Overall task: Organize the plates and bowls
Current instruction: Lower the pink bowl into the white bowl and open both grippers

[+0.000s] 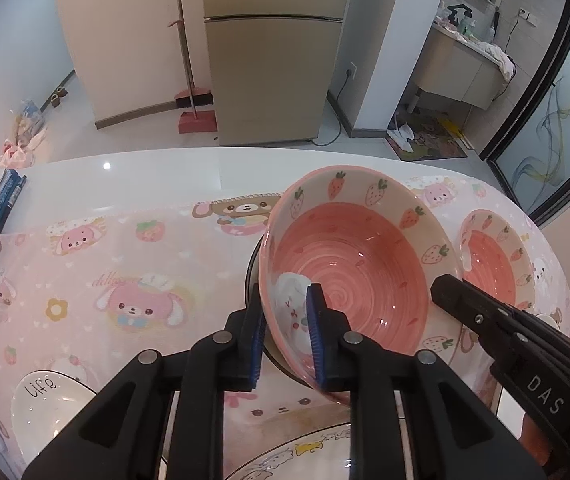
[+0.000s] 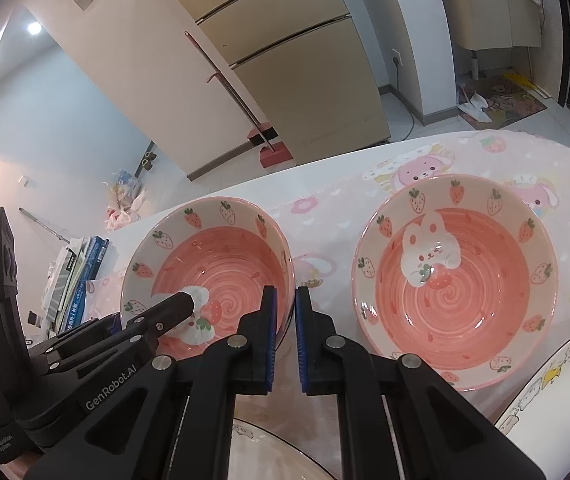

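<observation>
Closest in, the left gripper [image 1: 287, 336] pinches the near rim of a tilted pink strawberry bowl [image 1: 349, 276], one blue pad inside, one outside. The right gripper [image 2: 285, 340] has its jaws pressed almost together with nothing between them, its left finger just beside the same bowl's rim. A second strawberry bowl [image 2: 457, 280] sits flat to the right, apart, on the pink cartoon tablecloth [image 1: 85, 264]. A white plate [image 1: 41, 404] lies at the near left. Beyond the table stand a fridge [image 1: 273, 72] and a broom [image 1: 189, 80].
</observation>
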`<action>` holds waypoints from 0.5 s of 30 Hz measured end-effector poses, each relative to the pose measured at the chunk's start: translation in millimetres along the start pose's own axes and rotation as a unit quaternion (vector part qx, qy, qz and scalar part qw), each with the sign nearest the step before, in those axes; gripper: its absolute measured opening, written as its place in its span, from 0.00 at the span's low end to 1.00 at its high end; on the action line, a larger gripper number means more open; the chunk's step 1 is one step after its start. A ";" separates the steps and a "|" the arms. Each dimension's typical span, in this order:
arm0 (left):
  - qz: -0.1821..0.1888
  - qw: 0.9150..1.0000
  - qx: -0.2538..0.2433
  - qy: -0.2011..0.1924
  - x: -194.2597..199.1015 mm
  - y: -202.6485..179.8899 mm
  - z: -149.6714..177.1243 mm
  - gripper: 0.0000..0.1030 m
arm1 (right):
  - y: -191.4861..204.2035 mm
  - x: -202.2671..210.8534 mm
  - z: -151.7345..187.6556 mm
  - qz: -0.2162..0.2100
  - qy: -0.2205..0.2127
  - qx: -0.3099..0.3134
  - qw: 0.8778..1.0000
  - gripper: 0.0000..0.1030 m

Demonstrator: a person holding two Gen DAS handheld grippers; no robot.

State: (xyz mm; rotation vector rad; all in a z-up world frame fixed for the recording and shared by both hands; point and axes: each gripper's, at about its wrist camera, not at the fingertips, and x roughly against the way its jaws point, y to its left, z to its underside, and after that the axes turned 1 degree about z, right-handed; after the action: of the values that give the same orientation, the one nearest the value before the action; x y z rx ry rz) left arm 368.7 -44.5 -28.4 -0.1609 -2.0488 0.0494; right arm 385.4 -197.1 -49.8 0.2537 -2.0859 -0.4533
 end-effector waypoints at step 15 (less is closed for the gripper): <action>-0.057 0.996 -0.025 -0.057 -2.6 2.0 7.1 0.06 | 2.7 2.2 -0.6 -0.005 -0.003 0.011 1.000 0.09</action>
State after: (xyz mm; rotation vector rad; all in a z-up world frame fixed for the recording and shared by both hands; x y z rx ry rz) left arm 363.8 -42.5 -34.2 -0.0740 -2.1698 -0.0650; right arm 384.8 -195.5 -46.7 0.2759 -2.0984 -0.4371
